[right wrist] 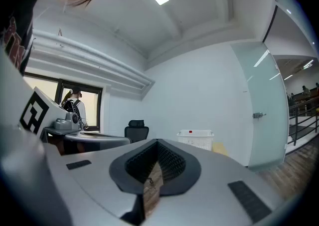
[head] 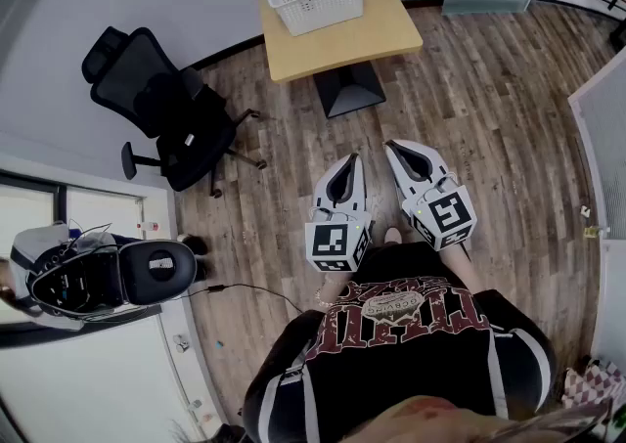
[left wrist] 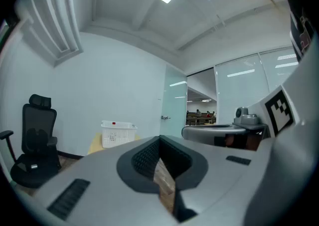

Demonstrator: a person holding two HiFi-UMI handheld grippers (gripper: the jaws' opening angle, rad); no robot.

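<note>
White basket (head: 323,9) on wooden table (head: 383,35)

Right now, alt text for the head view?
Two shut, empty tools, left tool and right tool, held side by side over wood floor, pointing toward a table bearing a white basket; black chair at left.

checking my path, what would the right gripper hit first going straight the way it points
Nothing close. The right gripper, shut and empty, points over the floor toward the table with the basket; probably that table first, though depth is unclear.
</note>
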